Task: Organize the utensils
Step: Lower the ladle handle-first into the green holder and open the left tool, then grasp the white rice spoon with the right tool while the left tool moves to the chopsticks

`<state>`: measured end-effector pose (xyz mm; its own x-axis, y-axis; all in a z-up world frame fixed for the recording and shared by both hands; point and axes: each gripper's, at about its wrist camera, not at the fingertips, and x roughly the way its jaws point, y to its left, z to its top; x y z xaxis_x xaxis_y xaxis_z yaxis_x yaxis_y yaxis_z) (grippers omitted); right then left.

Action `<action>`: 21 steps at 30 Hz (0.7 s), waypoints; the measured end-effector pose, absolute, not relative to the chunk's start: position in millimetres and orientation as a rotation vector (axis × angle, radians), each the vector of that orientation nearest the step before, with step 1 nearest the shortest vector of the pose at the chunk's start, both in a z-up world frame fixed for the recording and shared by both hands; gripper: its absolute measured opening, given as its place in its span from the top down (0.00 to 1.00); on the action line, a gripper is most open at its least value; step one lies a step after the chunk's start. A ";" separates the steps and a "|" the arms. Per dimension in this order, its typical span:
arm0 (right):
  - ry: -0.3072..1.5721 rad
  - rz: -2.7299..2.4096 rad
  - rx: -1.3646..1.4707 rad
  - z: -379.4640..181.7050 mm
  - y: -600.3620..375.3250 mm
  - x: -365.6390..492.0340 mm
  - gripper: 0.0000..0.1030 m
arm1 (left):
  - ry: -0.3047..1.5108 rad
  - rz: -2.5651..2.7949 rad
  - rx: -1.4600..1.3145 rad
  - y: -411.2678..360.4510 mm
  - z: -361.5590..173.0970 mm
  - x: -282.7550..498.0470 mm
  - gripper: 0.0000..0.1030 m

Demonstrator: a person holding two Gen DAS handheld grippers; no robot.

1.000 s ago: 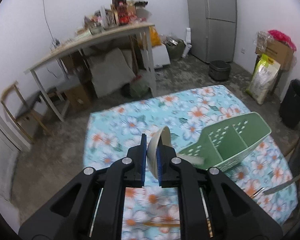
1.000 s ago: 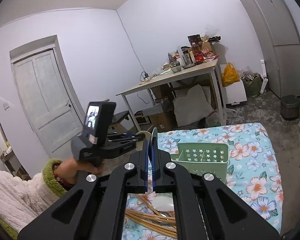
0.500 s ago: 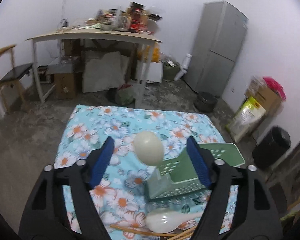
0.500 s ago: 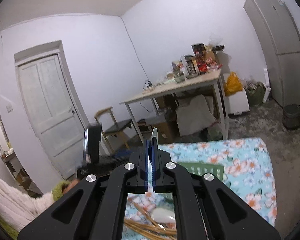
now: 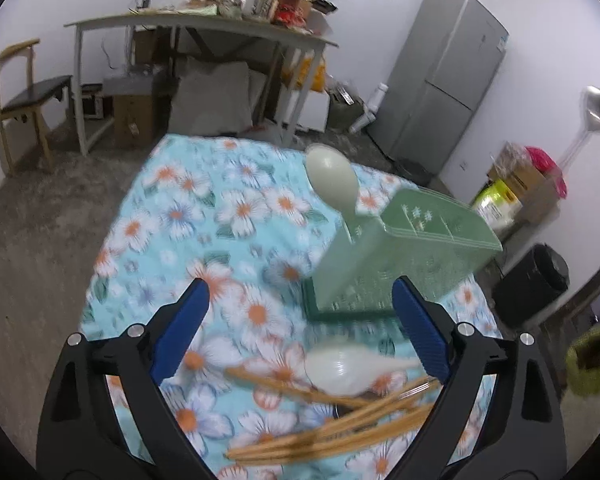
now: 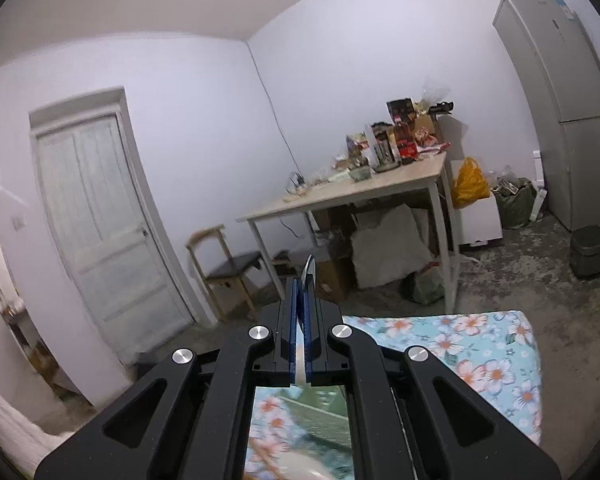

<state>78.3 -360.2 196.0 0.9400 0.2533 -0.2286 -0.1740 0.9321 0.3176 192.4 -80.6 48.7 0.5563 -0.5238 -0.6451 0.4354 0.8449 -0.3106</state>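
A green slotted utensil holder stands on the floral tablecloth. A pale green spoon stands in it, bowl up. My left gripper hangs in front of the holder, jaws opening wide with nothing between them. Below it lie a white spoon and a bundle of wooden chopsticks. My right gripper is shut on a metal spoon, seen edge-on and raised above the table. That metal spoon also shows at the far right of the left wrist view.
A cluttered desk, a wooden chair and a grey fridge stand beyond the table. A black bin sits to the right on the floor. A green sleeve cuff shows at the right edge. A white door is at the left.
My left gripper let go of the pale green spoon, which now stands in the holder, then opened wide and sank toward the chopsticks. My right gripper rose with the metal spoon.
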 end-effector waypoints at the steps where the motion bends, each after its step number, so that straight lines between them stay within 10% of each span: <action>1: 0.290 0.202 0.284 188.8 -360.4 86.4 0.97 | 0.808 -0.582 -0.117 -81.0 45.2 189.8 0.13; 15: 0.531 0.081 0.116 105.2 -343.4 141.5 0.94 | 0.839 -0.611 -0.160 -72.6 10.2 168.4 0.10; 18: 0.512 0.067 0.106 109.9 -341.1 133.7 0.56 | 0.840 -0.620 -0.171 -70.9 7.3 169.2 0.10; 21: 0.468 0.052 0.113 118.3 -341.6 122.0 0.50 | 0.846 -0.621 -0.192 -69.3 4.9 170.4 0.09</action>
